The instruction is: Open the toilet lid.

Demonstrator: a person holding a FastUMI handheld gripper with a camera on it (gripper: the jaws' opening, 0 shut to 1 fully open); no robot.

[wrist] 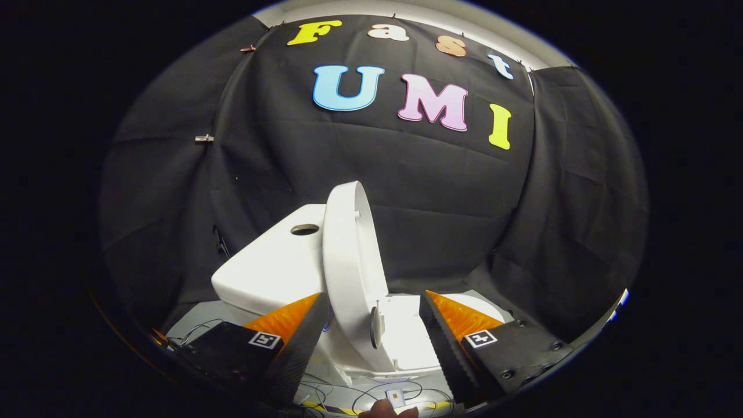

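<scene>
Fingers: gripper (pixel 371 325) spread wide, holding nothing.
Lid: toilet lid (pixel 348 261) stands raised, nearly upright, its lower end between the fingers and just ahead of them, touching neither.
Long axis: runs up and away, leaning toward the tank (pixel 273 261).
Seat: seat (pixel 406 331) lies flat beyond the right finger.
Judgement: lid looks already open.

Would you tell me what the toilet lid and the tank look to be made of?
Toilet lid: probably smooth white plastic, thin and evenly moulded, with a soft sheen. Tank: likely glazed ceramic, thick, rounded and glossy white, though plastic cannot be ruled out. The gripper is open, the raised lid between its fingers.
</scene>
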